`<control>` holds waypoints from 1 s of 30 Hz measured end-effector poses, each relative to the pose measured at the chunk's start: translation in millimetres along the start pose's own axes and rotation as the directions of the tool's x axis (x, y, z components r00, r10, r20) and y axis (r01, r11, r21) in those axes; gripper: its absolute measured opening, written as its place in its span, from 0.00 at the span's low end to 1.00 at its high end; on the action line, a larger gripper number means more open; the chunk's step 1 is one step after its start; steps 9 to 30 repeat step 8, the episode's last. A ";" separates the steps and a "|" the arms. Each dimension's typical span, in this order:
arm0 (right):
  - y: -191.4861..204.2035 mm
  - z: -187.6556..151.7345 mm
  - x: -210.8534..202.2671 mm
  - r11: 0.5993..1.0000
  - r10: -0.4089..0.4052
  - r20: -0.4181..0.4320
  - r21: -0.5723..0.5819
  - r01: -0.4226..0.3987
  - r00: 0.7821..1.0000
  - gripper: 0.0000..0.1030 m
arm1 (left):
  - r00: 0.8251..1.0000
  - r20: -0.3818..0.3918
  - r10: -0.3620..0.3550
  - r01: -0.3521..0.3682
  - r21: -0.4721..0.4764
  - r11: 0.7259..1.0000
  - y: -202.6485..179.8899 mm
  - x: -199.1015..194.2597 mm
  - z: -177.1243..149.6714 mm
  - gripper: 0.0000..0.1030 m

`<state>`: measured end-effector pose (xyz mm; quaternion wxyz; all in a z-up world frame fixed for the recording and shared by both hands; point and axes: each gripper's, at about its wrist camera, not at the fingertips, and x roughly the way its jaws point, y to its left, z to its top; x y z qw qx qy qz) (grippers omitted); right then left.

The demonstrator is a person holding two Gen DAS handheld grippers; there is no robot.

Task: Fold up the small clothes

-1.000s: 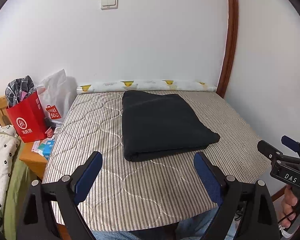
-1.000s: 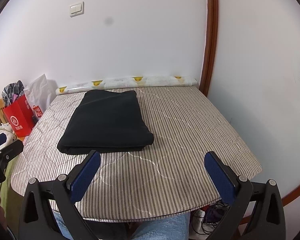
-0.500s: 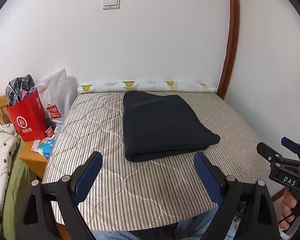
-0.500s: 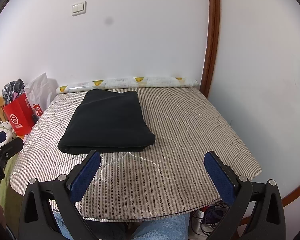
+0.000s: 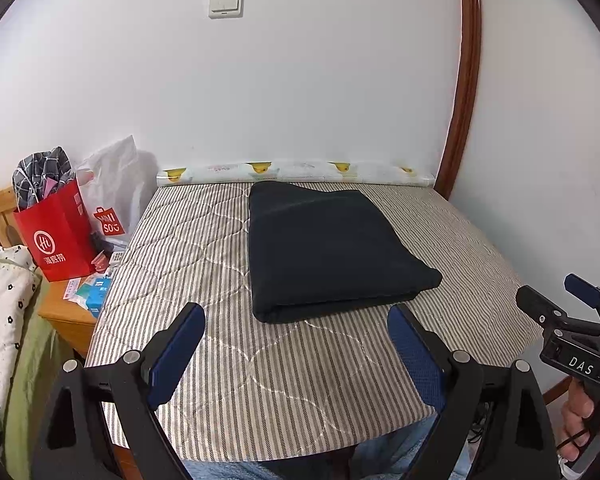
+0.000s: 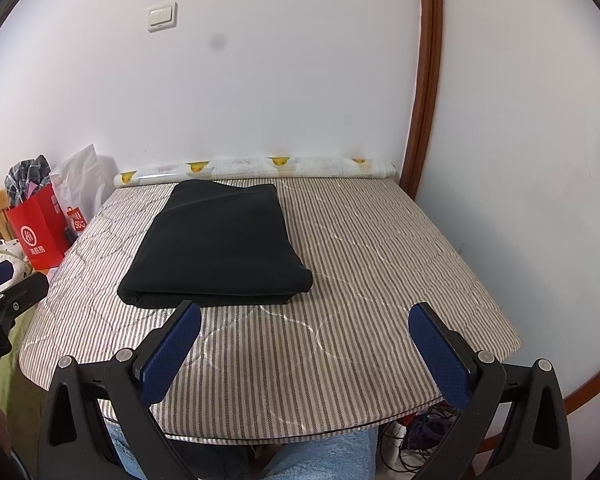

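Resting folded: black garment (image 5: 332, 248), striped pad (image 5: 228, 360).

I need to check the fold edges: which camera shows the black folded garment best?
The left wrist view: the black folded garment lies nearly centred ahead of the open left gripper, its near folded edge fully clear. In the right wrist view the garment sits off to the left, one near corner partly behind a jaw of the right gripper.
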<state>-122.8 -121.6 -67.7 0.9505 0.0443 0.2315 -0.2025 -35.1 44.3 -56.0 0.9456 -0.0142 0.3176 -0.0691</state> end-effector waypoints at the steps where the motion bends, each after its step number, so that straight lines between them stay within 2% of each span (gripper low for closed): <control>1: 0.0 0.0 -0.1 1.000 0.000 0.001 0.000 0.000 1.000 0.99 | 1.000 0.001 0.000 0.000 -0.001 1.000 -0.2 -0.4 -0.2 0.90; 30: 0.9 -0.6 -2.2 1.000 0.004 0.008 -0.010 -0.004 1.000 0.99 | 1.000 -0.004 0.000 0.000 -0.003 1.000 -2.1 2.9 0.0 0.90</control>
